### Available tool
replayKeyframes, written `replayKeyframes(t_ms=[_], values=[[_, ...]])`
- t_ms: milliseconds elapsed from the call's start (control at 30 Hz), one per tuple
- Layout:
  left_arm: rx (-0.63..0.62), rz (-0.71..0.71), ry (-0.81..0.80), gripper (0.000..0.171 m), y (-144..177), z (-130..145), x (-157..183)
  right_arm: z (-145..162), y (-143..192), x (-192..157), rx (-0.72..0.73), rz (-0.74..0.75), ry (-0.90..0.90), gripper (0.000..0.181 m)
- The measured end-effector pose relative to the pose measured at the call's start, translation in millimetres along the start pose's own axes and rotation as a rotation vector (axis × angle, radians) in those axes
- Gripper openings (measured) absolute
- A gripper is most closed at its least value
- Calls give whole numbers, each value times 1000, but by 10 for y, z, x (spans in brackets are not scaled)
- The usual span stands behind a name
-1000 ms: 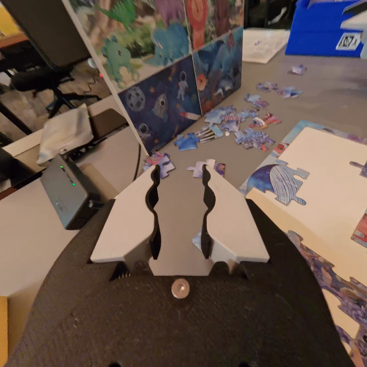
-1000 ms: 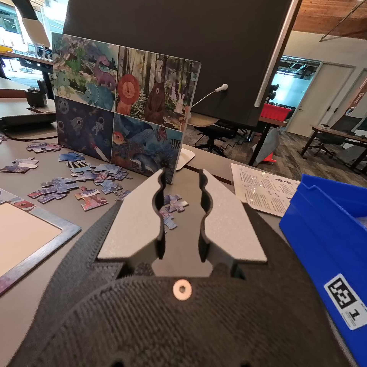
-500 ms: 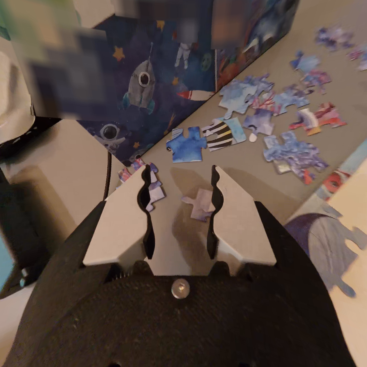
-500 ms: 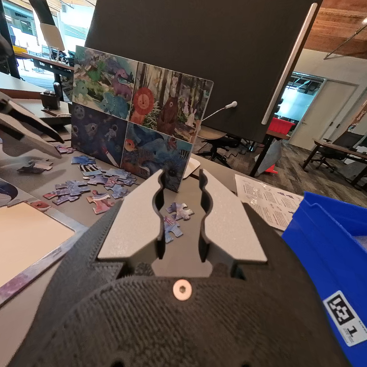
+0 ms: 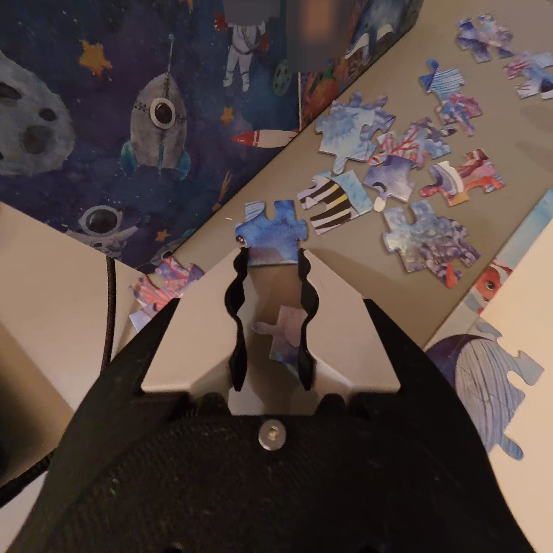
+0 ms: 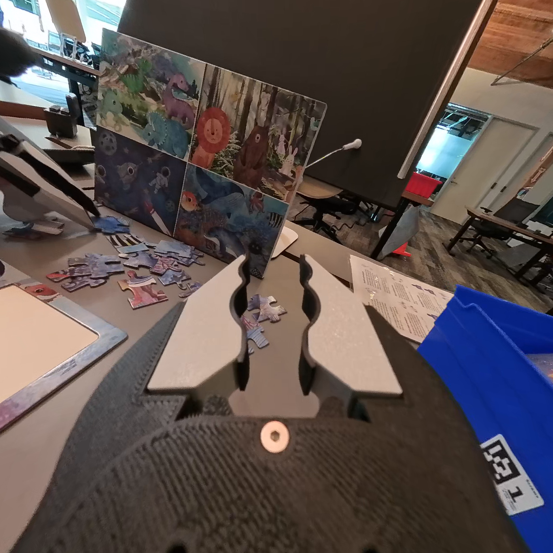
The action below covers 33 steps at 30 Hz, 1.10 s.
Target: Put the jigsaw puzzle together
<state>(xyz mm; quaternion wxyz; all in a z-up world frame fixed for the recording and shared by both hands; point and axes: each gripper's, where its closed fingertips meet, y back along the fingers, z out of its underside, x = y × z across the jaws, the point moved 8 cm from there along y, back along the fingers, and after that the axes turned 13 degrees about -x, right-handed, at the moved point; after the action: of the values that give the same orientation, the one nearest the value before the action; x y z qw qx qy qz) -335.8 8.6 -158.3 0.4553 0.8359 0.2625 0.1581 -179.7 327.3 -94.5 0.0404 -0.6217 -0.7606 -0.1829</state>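
My left gripper (image 5: 271,254) is down at the table, its jaws closed on the near edge of a blue puzzle piece (image 5: 270,232) that lies flat by the standing picture board (image 5: 119,119). The right wrist view shows that gripper (image 6: 92,220) touching the blue piece (image 6: 110,224). A pale piece (image 5: 284,332) lies under its fingers. The puzzle frame (image 5: 523,299) is at the right with a whale piece (image 5: 484,389) set in it. My right gripper (image 6: 273,260) is open and empty above the table.
Several loose pieces (image 5: 353,134) lie right of the blue one, a striped piece (image 5: 332,203) closest. A pink piece (image 5: 161,284) and a black cable (image 5: 109,299) are at the left. A blue bin (image 6: 493,359) and a paper sheet (image 6: 395,299) are at the right. There is about 30 cm between the tips of the two grippers.
My left gripper moved forward and down past the pale piece to the blue piece, and its jaws narrowed onto it. My right gripper stayed open and shifted slightly.
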Motion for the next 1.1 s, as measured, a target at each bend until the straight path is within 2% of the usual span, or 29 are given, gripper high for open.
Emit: replayKeyframes(t_ms=[133,233,300,367,433,500,567,633,733,833,867,933,1033,1100], values=[[130,66,-44,31,329,5,118,-11,1,-15,3,-9,0,31],[245,198,-230,30,722,54,436,-46,1,-102,5,-64,20,32],[301,300,-400,30,946,197,727,-75,-12,-279,-16,-201,49,33],[331,336,-512,30,1080,375,962,-118,5,-557,-23,-409,71,33],[343,343,-576,30,1131,527,1133,-159,49,-874,-30,-640,42,35],[346,350,-617,30,1149,621,1265,-199,73,-1141,-61,-796,-6,37],[358,323,-665,30,1171,665,1376,-232,21,-1286,-107,-795,-74,39],[402,210,-739,31,1181,690,1482,-273,-17,-1347,-127,-784,-153,39],[402,82,-843,31,1154,731,1624,-335,23,-1418,-139,-940,-264,39],[404,101,-870,31,1133,753,1726,-314,51,-1529,-210,-1115,-328,44],[401,116,-870,31,1121,758,1742,-296,56,-1577,-242,-1172,-336,39],[389,114,-874,31,1092,764,1746,-251,70,-1666,-311,-1289,-321,9],[394,71,-831,26,1053,746,1697,-227,35,-1654,-354,-1339,-371,0],[423,74,-710,60,1034,678,1609,-247,19,-1568,-306,-1315,-419,0]])
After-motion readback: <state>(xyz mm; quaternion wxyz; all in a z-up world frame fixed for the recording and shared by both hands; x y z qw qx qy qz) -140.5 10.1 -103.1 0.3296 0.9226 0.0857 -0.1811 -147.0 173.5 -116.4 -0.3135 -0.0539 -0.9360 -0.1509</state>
